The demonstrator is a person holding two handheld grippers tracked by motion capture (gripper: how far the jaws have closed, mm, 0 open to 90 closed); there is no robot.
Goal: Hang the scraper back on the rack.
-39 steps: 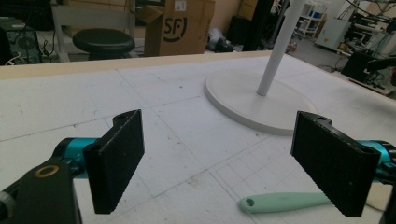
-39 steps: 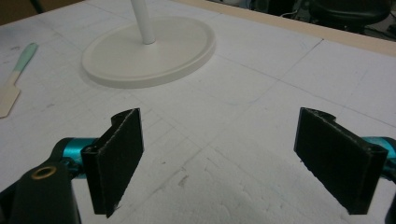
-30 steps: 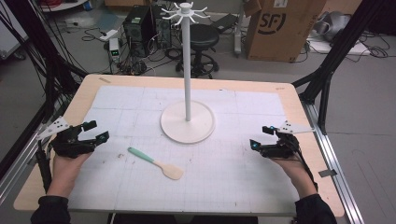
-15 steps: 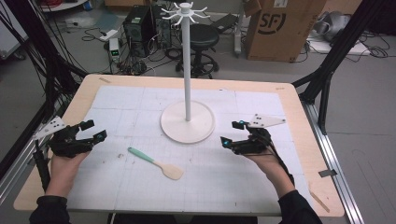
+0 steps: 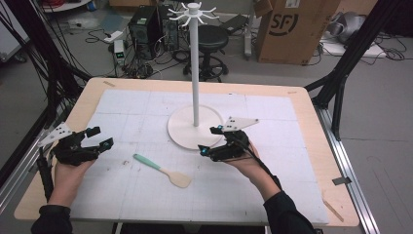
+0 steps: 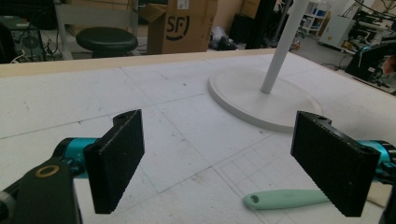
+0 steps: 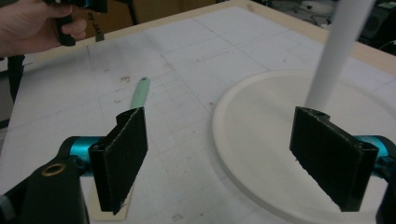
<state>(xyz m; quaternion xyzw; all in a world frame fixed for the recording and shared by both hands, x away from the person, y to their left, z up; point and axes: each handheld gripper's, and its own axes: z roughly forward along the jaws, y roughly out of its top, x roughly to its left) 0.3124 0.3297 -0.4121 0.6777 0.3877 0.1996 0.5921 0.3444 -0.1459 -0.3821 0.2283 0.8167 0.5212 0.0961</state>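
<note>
Left gripper [image 5: 100, 137] sits at the table's left edge, held in the person's left hand [image 5: 68, 170]; its jaws are spread wide with nothing between them. In the left gripper view the gap frames bare mat, the stand's base and the spatula's handle tip low at right.

Spatula [image 5: 161, 169] lies flat on the white gridded mat [image 5: 272, 190], between the two grippers and in front of the stand. Its long axis runs diagonally: the mint-green handle end points toward the left gripper and slightly away from the person, and the pale wooden blade points toward the near right. Nothing touches it in the high view.

Stand [image 5: 195, 73], white, is upright at mid-table: a round base [image 5: 182, 134], a thin pole, and a ring of hooks at the top. It stands just behind the right gripper.

Right gripper [image 5: 208, 138] hovers at the base's near-right rim, held in the right hand [image 5: 248, 163]; its jaws are also wide apart and empty. In the right gripper view the spatula blade shows under the left jaw, the handle beyond; the pole rises behind the right jaw.

Beyond the table: a black stool [image 5: 213, 36], a computer tower [image 5: 144, 24], floor cables, and a cardboard box [image 5: 287, 29] printed "SF".
</note>
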